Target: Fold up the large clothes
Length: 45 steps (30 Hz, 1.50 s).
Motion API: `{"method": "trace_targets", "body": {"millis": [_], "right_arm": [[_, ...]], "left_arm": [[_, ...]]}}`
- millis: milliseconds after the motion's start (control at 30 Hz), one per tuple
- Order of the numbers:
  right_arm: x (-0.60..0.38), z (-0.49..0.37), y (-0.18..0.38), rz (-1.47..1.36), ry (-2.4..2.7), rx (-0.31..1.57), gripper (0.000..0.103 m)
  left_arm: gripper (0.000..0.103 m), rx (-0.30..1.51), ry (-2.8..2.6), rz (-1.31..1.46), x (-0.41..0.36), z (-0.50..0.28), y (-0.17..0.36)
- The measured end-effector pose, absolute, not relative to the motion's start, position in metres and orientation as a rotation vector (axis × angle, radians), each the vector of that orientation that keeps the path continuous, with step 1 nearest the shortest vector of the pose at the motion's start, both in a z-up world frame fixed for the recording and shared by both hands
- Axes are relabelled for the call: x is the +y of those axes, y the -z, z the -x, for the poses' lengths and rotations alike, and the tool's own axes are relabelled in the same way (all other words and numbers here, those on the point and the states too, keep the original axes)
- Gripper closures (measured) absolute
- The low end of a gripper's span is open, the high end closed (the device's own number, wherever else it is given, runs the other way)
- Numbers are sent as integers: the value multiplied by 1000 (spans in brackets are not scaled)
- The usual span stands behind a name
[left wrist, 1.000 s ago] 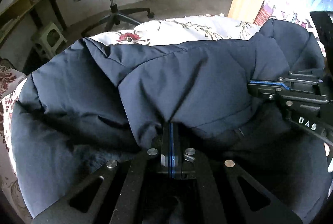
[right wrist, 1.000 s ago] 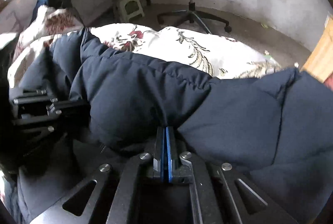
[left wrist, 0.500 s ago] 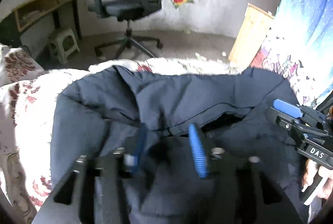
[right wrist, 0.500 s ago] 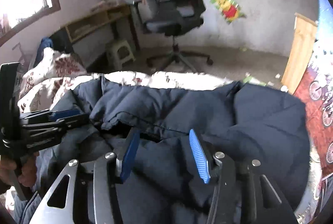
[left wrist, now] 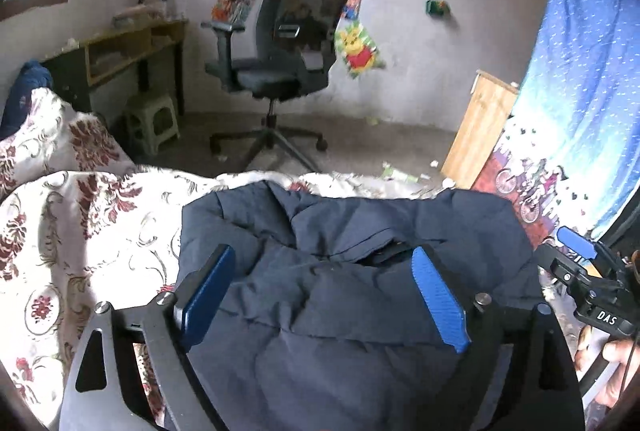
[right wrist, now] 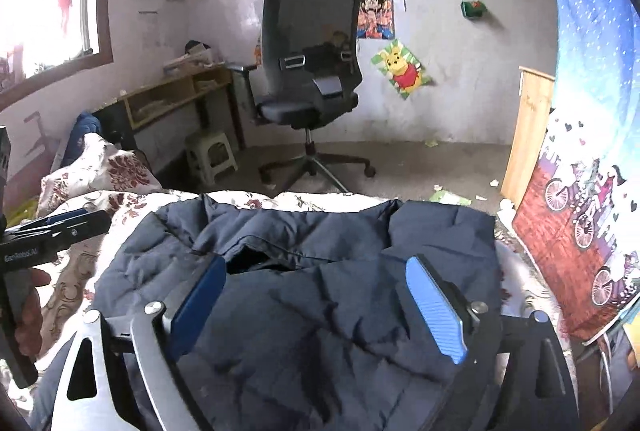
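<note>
The dark blue padded jacket [left wrist: 340, 295] lies folded in a thick bundle on the flowered bedspread [left wrist: 80, 231], likely laid there so the fold keeps flat. The left tool [left wrist: 324, 299] and right tool [right wrist: 316, 307] hover above it, jaws opening, nothing gripped between their blue pads [left wrist: 438, 303]. Beyond the bed stand an office chair [right wrist: 308, 71], a small stool [right wrist: 212, 155] and a cluttered desk [right wrist: 176, 95], all well apart. Nothing blocks the jacket.

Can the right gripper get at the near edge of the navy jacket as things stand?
Probably yes. The right gripper, jaws opening with nothing clamped between them, hangs right over the navy jacket, and nothing lies on that edge. The left gripper is off to the side.
</note>
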State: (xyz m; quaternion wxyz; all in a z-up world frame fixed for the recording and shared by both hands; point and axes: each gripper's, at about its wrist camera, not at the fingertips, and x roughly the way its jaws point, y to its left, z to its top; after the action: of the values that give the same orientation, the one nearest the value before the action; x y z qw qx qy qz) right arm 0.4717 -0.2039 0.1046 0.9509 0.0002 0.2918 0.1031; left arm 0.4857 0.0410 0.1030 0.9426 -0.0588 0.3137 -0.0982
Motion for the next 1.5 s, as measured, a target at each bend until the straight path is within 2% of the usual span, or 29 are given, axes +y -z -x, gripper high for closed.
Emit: {"method": "trace_targets", "body": {"millis": [167, 433, 800, 1500], "right_arm": [[-205, -436, -125, -17, -206, 568, 3], [-203, -381, -147, 8, -190, 538, 0], [-199, -303, -158, 35, -200, 490, 0], [-211, -181, -131, 101, -178, 519, 0]], "left_arm": [[7, 571, 209, 118, 42, -452, -128], [6, 516, 205, 124, 46, -402, -144], [6, 518, 163, 119, 42, -336, -136], [6, 482, 195, -97, -6, -197, -106]]}}
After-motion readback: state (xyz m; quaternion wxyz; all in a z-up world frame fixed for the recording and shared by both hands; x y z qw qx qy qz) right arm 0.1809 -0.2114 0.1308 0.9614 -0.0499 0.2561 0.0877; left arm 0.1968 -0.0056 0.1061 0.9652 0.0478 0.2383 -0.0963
